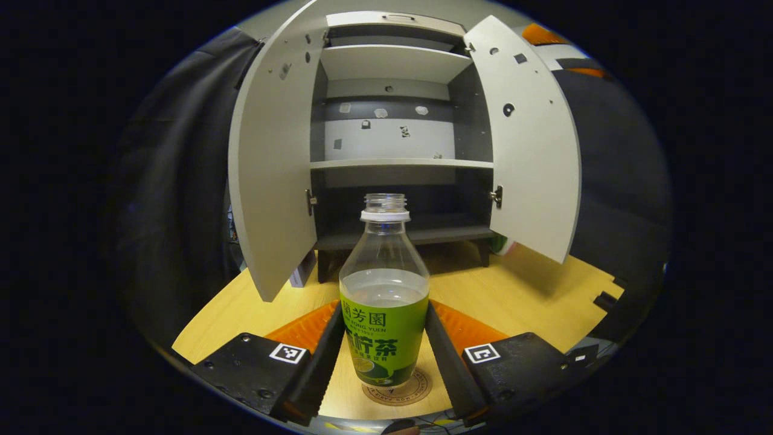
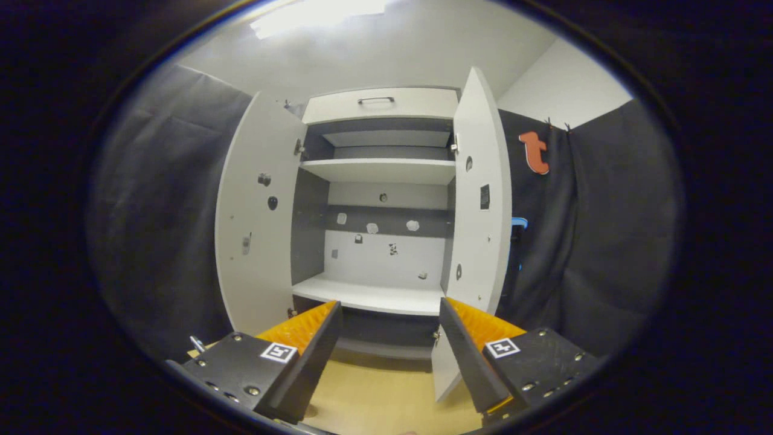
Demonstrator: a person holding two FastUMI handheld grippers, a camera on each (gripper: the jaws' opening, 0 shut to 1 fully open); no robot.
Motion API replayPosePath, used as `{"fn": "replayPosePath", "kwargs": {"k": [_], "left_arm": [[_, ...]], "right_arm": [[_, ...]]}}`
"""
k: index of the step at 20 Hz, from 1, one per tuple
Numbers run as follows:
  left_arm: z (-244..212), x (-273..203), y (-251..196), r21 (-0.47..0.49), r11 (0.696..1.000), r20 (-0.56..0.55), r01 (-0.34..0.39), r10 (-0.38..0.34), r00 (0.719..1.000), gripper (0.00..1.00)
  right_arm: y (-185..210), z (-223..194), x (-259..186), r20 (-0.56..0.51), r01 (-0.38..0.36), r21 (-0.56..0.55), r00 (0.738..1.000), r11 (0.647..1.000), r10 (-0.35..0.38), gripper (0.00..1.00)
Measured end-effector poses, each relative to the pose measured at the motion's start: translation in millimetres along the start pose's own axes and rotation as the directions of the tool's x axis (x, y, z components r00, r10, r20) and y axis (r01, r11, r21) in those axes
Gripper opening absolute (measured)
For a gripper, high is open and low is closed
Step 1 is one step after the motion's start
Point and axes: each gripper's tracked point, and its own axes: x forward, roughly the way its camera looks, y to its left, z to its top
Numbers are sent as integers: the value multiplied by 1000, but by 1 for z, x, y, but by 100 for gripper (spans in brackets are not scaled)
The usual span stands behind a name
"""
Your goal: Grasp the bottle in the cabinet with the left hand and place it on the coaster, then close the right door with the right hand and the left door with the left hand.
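The bottle [image 1: 384, 296] stood upright on the coaster [image 1: 398, 389], cap off, liquid about halfway up, its long axis vertical. It sat squarely between the fingers of the left tongs [image 1: 384, 350], one finger to each side of the label. The fingers lay right along the bottle's sides, and whether both pressed on it or had just let go could not be told from the left gripper view. The coaster peeked out under the bottle's base on the wooden counter [image 1: 519, 290], so the placing step looked as good as done.

Behind it, the cabinet [image 1: 392, 145] was wide open: the left door [image 1: 272, 175] swung out on one side, the right door [image 1: 531, 151] on the other, shelves bare.

Over in the right gripper view, the right tongs [image 2: 389, 350] were spread apart with nothing between them, held up in front of the cabinet. The right door [image 2: 480, 211] stood edge-on just beyond the right-hand finger, its lower corner near that fingertip. That was the relation that mattered next: the door lay ahead and slightly to the right of the right tongs, a tall vertical panel, and that hand was clearly the nearer one. A push on its outer face should have swung it shut, while the left tongs needed to back off straight so as not to tip the bottle.
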Motion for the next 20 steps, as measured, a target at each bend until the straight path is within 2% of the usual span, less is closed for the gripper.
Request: {"fn": "replayPosePath", "kwargs": {"k": [1, 2, 3, 4, 5, 8, 12, 13, 14, 15, 20], "left_arm": [[-4, 2, 1, 7, 1000, 2, 4, -4, 1000, 81], [-6, 4, 0, 7, 1000, -1, 11, -11, 1000, 81], [-9, 5, 1, 3, 1000, -6, 15, -15, 1000, 80], [-11, 7, 3, -8, 1000, -10, 15, -15, 1000, 81], [-16, 7, 1, -25, 999, -27, 25, -26, 999, 81], [-28, 3, -7, -53, 997, -62, 50, -53, 997, 81], [-33, -1, -13, 39, 996, -69, 75, -73, 995, 84], [-34, -2, -12, 60, 996, -71, 71, -66, 995, 87], [-30, -6, -11, 72, 994, -70, 77, -72, 995, 93], [-24, -8, -11, 81, 994, -60, 78, -74, 995, 95], [-1, -14, -8, 78, 993, -46, 89, -86, 995, 95]], "right_arm": [[-1, -5, 3, -14, 0, -9, 1000, 1000, 0, 93], [-1, -10, 6, -29, -1, -9, 1000, 1000, 0, 93], [-1, -12, 9, -37, 0, -5, 999, 1000, 0, 98], [-2, -12, 12, -38, 2, -1, 999, 1000, -2, 94], [-2, -11, 15, -33, 0, -1, 999, 1000, 0, 98], [-5, -10, 25, -26, 6, -7, 1000, 1000, -6, 98], [-5, -8, 28, -18, 3, -4, 1000, 1000, -3, 98], [-6, -9, 27, -19, 4, -10, 1000, 1000, -4, 98], [-9, -11, 26, -25, 7, -17, 1000, 1000, -7, 98], [-10, -14, 23, -30, 12, -22, 999, 1000, -13, 98], [-21, -21, 11, -42, 34, -5, 999, 999, -34, 98]]}}
